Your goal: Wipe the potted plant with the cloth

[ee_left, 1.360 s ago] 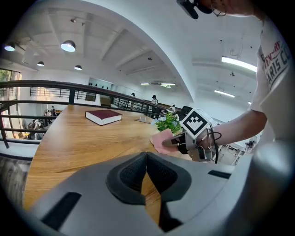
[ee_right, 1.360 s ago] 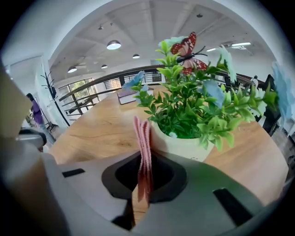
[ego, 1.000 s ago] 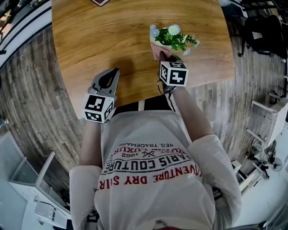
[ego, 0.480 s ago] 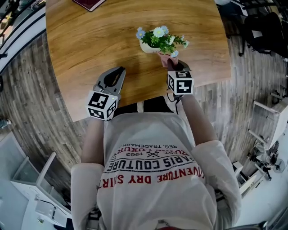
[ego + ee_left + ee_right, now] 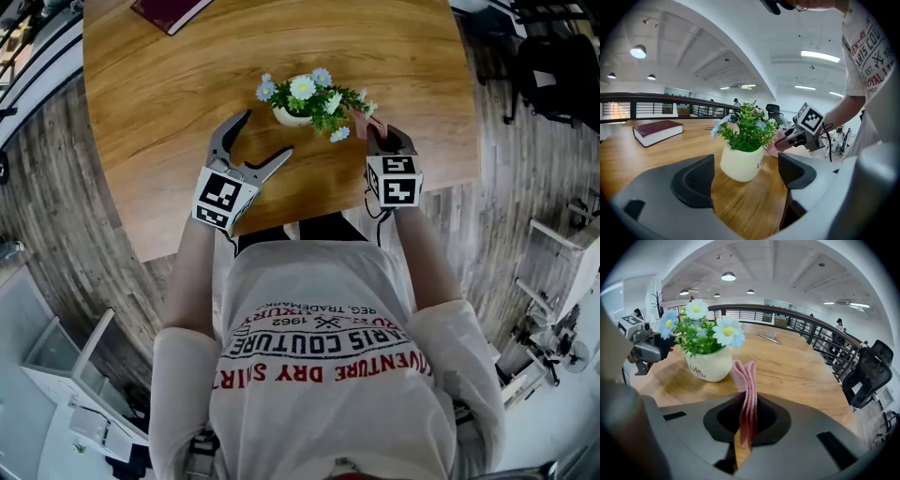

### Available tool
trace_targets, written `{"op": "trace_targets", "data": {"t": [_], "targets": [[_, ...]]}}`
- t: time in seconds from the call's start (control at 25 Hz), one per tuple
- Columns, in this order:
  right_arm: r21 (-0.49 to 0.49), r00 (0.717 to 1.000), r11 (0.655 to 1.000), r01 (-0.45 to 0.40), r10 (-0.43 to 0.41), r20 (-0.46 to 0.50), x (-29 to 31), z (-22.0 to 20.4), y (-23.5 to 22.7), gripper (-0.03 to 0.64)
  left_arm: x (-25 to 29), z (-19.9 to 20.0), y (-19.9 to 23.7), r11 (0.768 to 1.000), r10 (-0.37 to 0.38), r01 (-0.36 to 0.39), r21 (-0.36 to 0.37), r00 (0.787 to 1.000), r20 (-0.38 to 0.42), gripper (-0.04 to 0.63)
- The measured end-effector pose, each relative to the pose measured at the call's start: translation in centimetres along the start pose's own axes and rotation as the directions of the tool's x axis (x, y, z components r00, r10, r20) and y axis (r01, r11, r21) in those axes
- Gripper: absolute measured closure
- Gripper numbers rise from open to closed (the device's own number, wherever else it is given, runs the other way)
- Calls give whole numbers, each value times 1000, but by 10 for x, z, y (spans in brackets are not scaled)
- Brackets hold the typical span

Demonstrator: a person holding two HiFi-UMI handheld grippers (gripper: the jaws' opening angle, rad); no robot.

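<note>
The potted plant [image 5: 302,97] is a white pot of green leaves with blue and white flowers, upright on the wooden table [image 5: 169,112]. My left gripper [image 5: 267,133] is at its left; its jaws have just been opening and stand wide, nothing between them. In the left gripper view the pot [image 5: 739,163] sits a little ahead of the fingers [image 5: 693,180], untouched. My right gripper [image 5: 379,137] is at the plant's right, shut on a folded pink cloth [image 5: 361,120]. The cloth [image 5: 747,387] sticks up from its jaws, close beside the pot [image 5: 708,365].
A dark red book [image 5: 169,11] lies at the table's far left corner. The table's near edge [image 5: 309,214] runs just in front of the person's body. A black office chair [image 5: 553,66] stands off the table's right side, on the wood floor.
Both grippers have moved away from the body toward the plant. The left jaws went from shut to wide open. The right gripper kept the pink cloth.
</note>
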State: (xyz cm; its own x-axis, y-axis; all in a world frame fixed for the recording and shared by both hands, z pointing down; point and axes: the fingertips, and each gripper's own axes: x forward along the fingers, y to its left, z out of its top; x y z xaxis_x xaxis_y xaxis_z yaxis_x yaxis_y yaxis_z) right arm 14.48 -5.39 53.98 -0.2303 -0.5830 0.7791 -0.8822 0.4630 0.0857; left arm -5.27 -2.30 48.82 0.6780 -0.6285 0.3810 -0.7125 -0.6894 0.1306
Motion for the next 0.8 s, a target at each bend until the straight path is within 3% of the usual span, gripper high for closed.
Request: {"op": "trace_targets", "data": {"t": [0.24,0.44,0.56,0.8], "targets": [[-30,999,999,-34,34,9,17,10,-19,581,36,2,-1,984,-79,78,160,997,-4,108],[-18,999,999,-51,51,11,33,18,-31,581,60,-2,5,963,-163,167,213,986,-37,72],[-13,999,999,-52,52,13,39,24,-33,581,70,-8,7,941,-211,230,248,972,-103,60],[6,999,999,-48,48,3,49,23,-39,581,92,-5,-2,893,-309,341,294,939,-149,55]]}}
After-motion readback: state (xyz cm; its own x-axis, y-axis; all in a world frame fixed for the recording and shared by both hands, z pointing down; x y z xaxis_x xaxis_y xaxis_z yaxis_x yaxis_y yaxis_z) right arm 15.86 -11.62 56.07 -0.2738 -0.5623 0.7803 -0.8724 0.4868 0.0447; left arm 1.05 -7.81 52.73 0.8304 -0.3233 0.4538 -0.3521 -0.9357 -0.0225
